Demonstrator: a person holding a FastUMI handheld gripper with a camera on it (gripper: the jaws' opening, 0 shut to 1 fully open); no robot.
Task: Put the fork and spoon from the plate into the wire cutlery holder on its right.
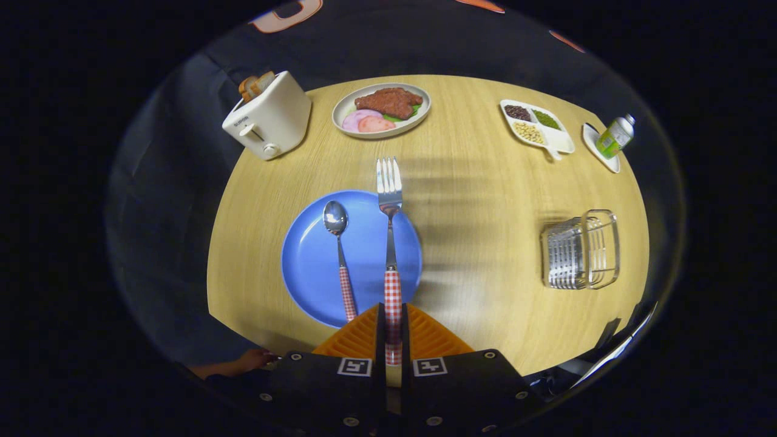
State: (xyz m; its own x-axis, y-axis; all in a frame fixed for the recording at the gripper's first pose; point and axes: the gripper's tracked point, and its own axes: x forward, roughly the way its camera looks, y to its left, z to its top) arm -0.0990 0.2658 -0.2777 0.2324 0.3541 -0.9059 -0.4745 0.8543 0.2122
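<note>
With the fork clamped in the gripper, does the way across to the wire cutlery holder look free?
Probably yes. The gripper is shut on the fork, held above the blue plate. Between it and the wire cutlery holder lies only bare table; the spoon lies on the other side.

Bright overhead light on the surface [473, 200], the surroundings dark. Soft streaky shadows and slight blur around the wire holder [580, 250]; edges bow fisheye-style.
</note>
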